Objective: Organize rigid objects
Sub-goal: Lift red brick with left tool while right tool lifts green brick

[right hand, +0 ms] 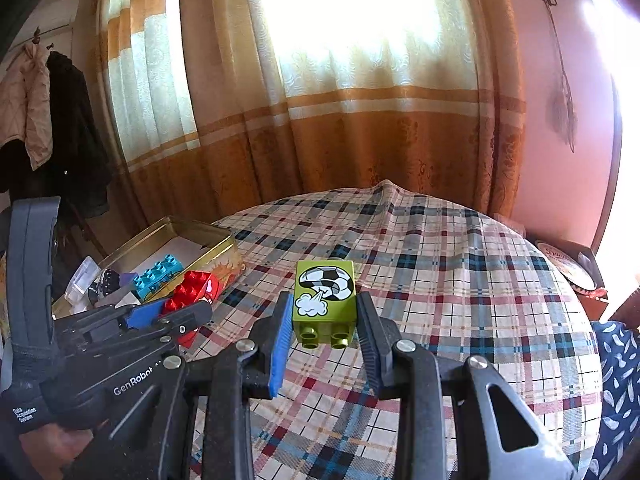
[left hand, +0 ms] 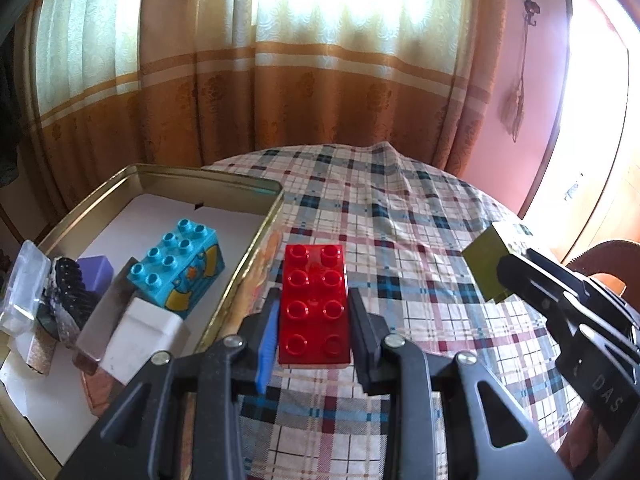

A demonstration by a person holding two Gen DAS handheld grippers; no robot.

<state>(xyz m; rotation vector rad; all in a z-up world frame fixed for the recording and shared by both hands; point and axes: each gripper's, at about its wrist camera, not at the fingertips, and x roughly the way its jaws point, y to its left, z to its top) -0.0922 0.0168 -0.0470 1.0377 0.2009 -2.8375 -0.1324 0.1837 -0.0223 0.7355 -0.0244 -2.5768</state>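
The left hand-held gripper [left hand: 314, 316] is clamping a red building brick [left hand: 314, 304] between its two fingers, studs facing up, and holding it just beside the gold tin [left hand: 208, 178], close to the tin's near right wall. The right hand-held gripper [right hand: 325, 320] is gripping a lime-green brick [right hand: 325, 294] printed with a soccer ball, its studs pointing back toward the camera, and holding it above the plaid tabletop [right hand: 440, 272], well apart from the tin. Inside the tin a blue studded brick [left hand: 176, 266] is resting beside a white block [left hand: 140, 336], with a purple block [left hand: 96, 272] and a black toothed piece [left hand: 74, 292] lying further toward the tin's left end. An orange curtain [left hand: 280, 92] is hanging behind the tin
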